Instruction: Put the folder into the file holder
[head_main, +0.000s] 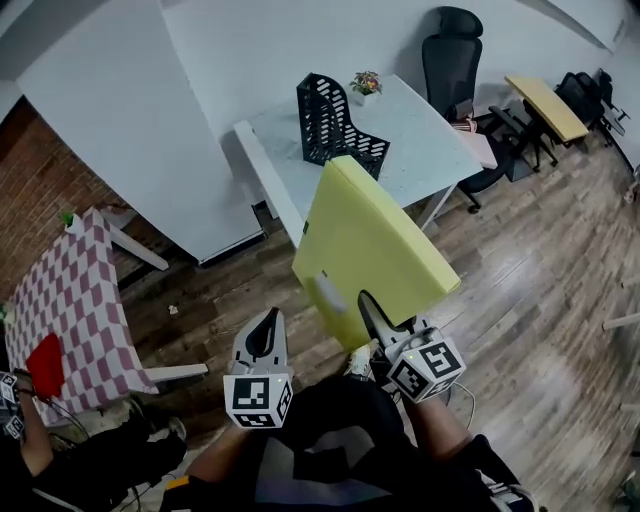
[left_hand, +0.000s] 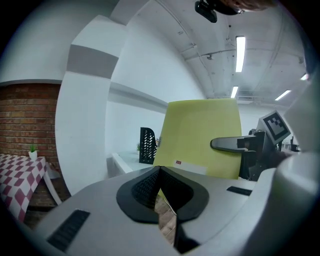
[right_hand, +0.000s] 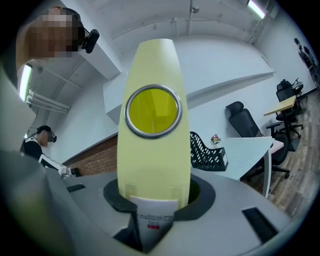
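The right gripper (head_main: 374, 320) is clamped on the lower edge of the yellow-green folder (head_main: 368, 240), by its white label. The folder rises tilted from the jaws through the middle of the head view. Lower left of it, the left gripper (head_main: 267, 322) has its jaws pressed together, empty. The black file holder (head_main: 335, 125) stands on the white table (head_main: 430, 140) at upper centre.

Ceiling strip lights (left_hand: 240, 52), fisheye-warped, dark corners
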